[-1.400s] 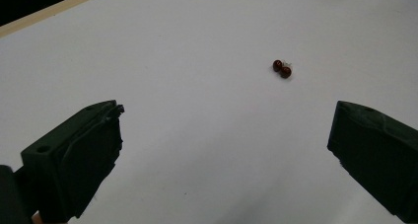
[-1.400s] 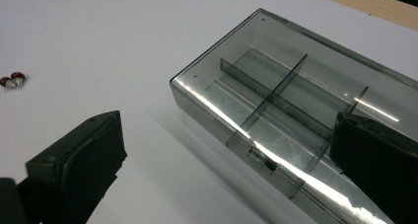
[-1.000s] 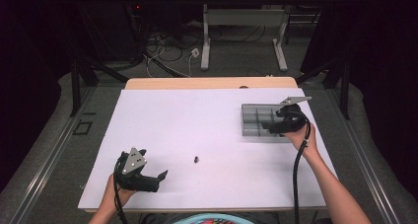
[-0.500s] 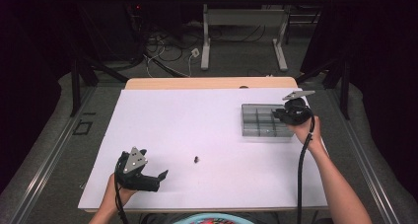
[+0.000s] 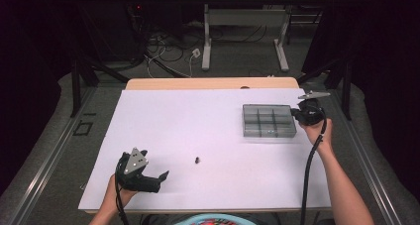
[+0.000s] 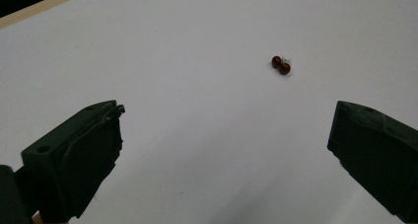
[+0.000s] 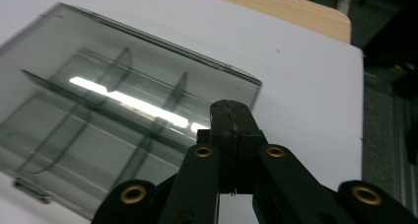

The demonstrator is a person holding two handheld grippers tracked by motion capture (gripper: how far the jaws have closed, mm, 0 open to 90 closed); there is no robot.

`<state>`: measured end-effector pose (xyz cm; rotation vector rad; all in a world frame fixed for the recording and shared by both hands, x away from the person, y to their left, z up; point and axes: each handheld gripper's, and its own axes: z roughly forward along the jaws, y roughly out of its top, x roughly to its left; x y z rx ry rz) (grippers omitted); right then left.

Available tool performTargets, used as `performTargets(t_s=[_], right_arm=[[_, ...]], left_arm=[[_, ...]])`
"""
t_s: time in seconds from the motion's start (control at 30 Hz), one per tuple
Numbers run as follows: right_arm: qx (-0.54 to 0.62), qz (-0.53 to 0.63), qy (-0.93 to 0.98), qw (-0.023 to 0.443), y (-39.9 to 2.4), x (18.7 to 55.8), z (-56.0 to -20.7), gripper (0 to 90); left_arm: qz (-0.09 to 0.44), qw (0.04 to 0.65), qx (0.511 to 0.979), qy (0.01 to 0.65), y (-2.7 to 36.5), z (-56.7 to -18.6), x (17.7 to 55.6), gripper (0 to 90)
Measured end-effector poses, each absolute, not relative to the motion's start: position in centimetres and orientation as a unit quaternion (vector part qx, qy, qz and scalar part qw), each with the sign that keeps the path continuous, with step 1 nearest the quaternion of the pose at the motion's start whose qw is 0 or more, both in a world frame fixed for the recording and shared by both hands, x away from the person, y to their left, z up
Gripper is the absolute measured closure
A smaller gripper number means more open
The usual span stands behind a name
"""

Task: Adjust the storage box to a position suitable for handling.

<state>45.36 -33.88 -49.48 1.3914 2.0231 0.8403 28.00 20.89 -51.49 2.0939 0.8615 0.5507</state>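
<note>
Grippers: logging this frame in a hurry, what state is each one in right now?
Left gripper: open, empty, small brown beads ahead.
Right gripper: just closed, holding nothing, beside the compartment box.

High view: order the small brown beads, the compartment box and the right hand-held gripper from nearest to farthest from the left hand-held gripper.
1. The small brown beads, on the white sheet just right of the left hand-held gripper.
2. The compartment box, farther off toward the table's right side, lid shut.
3. The right hand-held gripper, at the box's right edge, jaws shut and empty.
</note>
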Motion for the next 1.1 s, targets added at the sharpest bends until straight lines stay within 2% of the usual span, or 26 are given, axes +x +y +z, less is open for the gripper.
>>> performTargets(t_s=[0.2, 0.53, 1.1], right_arm=[[0.538, 0.290, 0.740, 0.280, -34.9, 45.6, -50.4, 90.0], [0.565, 0.263, 0.739, 0.257, -34.9, 46.2, -52.2, 90.0], [0.574, 0.267, 0.733, 0.248, -34.5, 46.1, -52.7, 90.0]], left_arm=[[0.220, 0.396, 0.824, 0.340, 20.9, -51.4, 27.9, 0.0], [0.215, 0.392, 0.827, 0.342, 21.0, -51.5, 27.9, 0.0], [0.213, 0.396, 0.825, 0.343, 20.7, -51.6, 28.1, 0.0]])
